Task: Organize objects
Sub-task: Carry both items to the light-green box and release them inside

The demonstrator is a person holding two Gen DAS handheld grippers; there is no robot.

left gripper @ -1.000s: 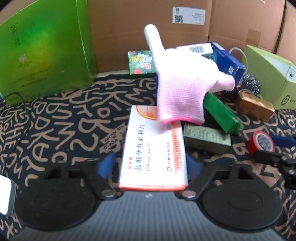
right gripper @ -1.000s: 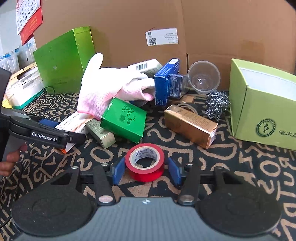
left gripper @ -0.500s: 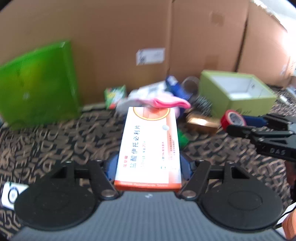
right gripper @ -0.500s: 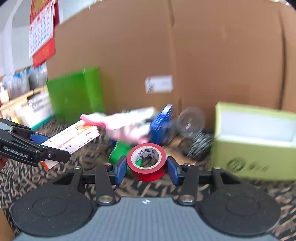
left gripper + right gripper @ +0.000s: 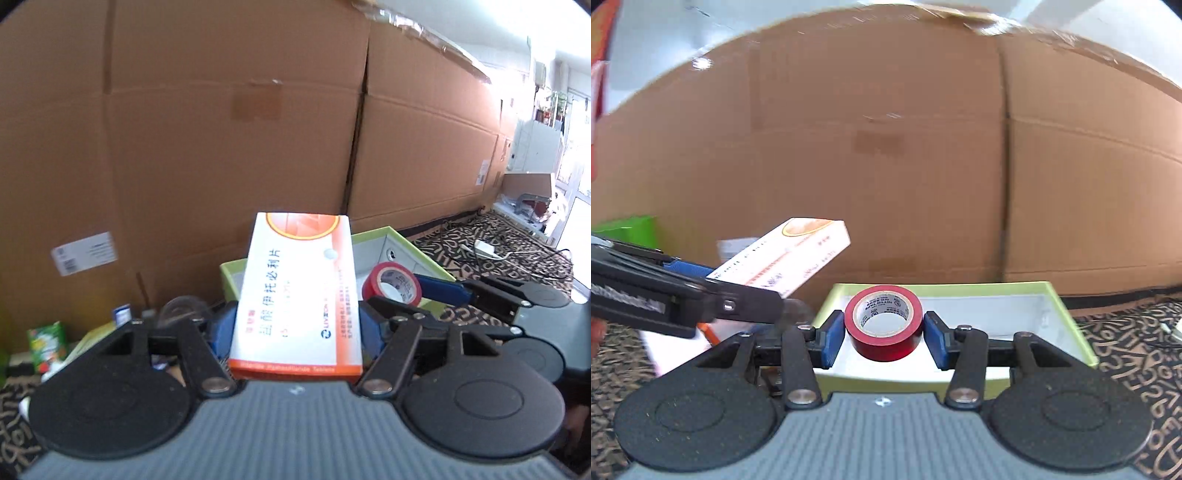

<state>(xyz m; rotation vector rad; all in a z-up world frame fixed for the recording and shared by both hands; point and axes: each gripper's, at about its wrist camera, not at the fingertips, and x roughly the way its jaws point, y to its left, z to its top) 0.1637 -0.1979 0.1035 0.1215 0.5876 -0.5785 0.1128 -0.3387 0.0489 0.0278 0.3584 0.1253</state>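
Note:
My left gripper (image 5: 297, 328) is shut on a white and orange medicine box (image 5: 299, 288) and holds it in the air. My right gripper (image 5: 884, 338) is shut on a red tape roll (image 5: 884, 321) and holds it over the open light-green box (image 5: 1067, 314). In the left wrist view the tape roll (image 5: 392, 282) and the green box (image 5: 410, 243) lie just right of the medicine box. In the right wrist view the medicine box (image 5: 783, 258) and the left gripper's arm (image 5: 665, 295) are at the left.
A tall cardboard wall (image 5: 886, 166) stands behind the green box. A small green packet (image 5: 46, 343), a clear cup (image 5: 181, 306) and other items lie low at the left. A patterned cloth (image 5: 1137, 343) covers the table; cables and a white adapter (image 5: 484, 247) lie at the right.
Both grippers have lifted their loads off the table and moved right toward the light-green box. The tape roll now hangs over the box opening.

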